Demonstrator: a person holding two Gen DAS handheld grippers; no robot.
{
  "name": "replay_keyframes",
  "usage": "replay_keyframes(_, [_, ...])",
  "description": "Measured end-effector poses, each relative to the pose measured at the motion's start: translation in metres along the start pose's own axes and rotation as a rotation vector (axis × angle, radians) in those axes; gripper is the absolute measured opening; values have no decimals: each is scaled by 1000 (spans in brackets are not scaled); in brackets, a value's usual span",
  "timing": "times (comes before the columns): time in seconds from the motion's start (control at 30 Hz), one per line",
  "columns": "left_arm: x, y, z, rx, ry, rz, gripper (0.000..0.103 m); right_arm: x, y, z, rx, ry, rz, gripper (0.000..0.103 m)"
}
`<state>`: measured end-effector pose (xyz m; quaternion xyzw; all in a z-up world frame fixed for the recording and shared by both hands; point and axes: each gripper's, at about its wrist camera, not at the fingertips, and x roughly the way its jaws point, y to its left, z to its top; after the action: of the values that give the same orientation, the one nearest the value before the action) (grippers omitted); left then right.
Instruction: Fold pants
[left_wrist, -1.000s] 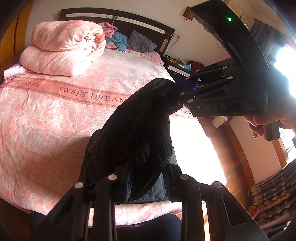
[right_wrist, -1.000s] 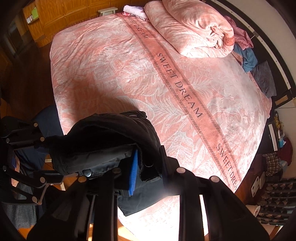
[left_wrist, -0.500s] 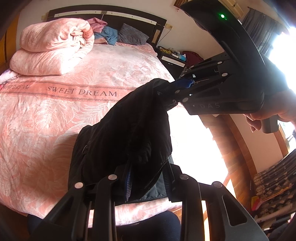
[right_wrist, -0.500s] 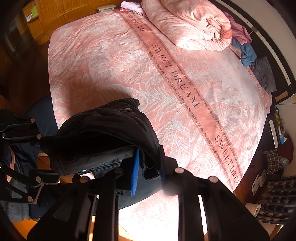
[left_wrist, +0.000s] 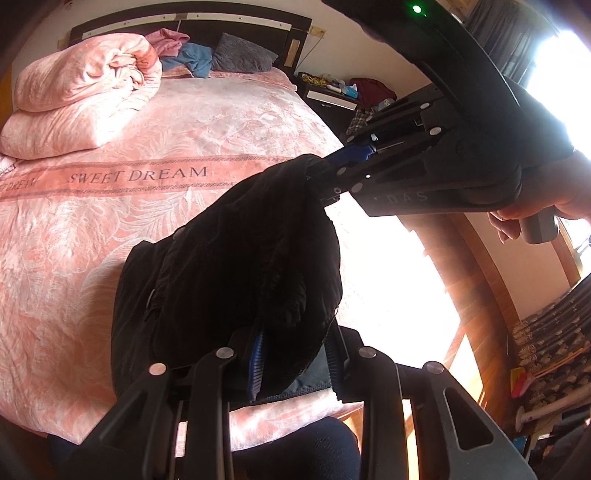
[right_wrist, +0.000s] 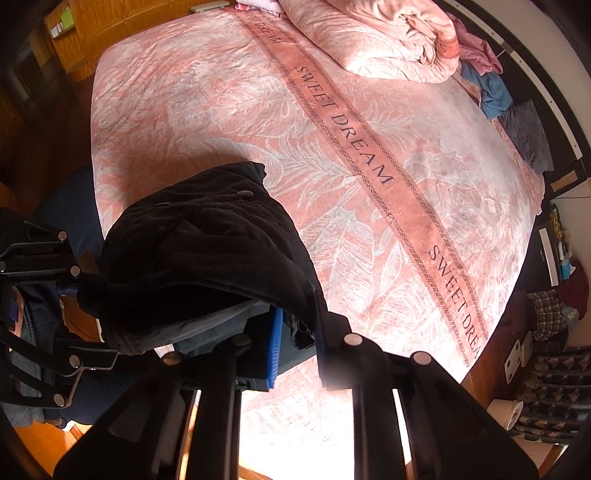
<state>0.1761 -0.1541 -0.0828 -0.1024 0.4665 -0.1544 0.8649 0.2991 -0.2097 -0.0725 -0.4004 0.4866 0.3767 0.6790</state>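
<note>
We hold the black pants (left_wrist: 236, 258) bunched between our two grippers above the near edge of the bed (left_wrist: 110, 206), their lower folds draping onto the pink "SWEET DREAM" bedspread (right_wrist: 369, 155). Our left gripper (left_wrist: 295, 354) has its jaws narrow, clamped on the fabric. Our right gripper (right_wrist: 299, 347) also pinches the cloth, its jaws closing. A rolled pink duvet (left_wrist: 81, 96) lies near the headboard.

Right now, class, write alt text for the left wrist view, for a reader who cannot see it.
Black pants hang bunched between two hand-held grippers above a pink bed: the left hand-held gripper grips them near the camera, the right hand-held gripper pinches their far end.
</note>
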Motion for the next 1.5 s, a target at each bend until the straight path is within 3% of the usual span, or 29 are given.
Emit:
replay_keyframes(0.63, [75, -31, -4, 49, 121, -18, 28, 54, -30, -50, -16, 24, 30, 12])
replay_keyframes(1.2, [137, -40, -16, 83, 230, 10, 28, 105, -40, -86, -46, 39, 42, 12])
replay_keyframes(1.5, [174, -32, -25, 51, 289, 12, 28, 139, -40, -105, -57, 62, 40, 12])
